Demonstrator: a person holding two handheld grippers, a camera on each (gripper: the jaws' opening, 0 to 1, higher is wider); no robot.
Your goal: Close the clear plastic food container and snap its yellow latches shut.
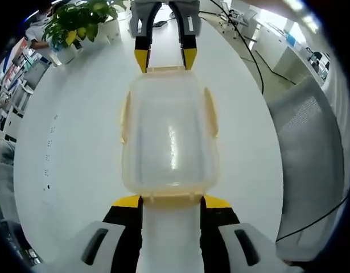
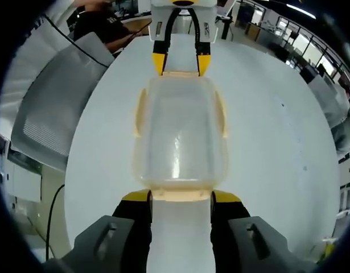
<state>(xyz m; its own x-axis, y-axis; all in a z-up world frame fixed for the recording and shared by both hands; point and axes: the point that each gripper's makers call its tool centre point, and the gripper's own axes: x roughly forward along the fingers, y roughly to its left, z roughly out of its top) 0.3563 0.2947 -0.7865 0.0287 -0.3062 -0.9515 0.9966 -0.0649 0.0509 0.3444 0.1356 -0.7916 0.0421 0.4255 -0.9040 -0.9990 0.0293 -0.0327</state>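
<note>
A clear plastic container (image 1: 169, 136) with its lid on rests on the white table (image 1: 78, 142). Pale yellow latches run along its long sides (image 1: 210, 111) and at both ends. My left gripper (image 1: 172, 200) is open at the near end in the left gripper view, its yellow tips flanking the end latch (image 1: 170, 197). My right gripper (image 1: 165, 58) stands open at the far end, its tips at that end's corners. In the right gripper view the container (image 2: 180, 136) lies between my right gripper (image 2: 181, 197), below, and my left gripper (image 2: 180, 61), above.
A potted plant (image 1: 78, 25) stands at the table's far left edge. A grey mesh chair (image 1: 308, 142) sits beside the table, also seen in the right gripper view (image 2: 49, 108). Black cables (image 1: 243, 40) trail across the table. A person (image 2: 101, 23) sits behind.
</note>
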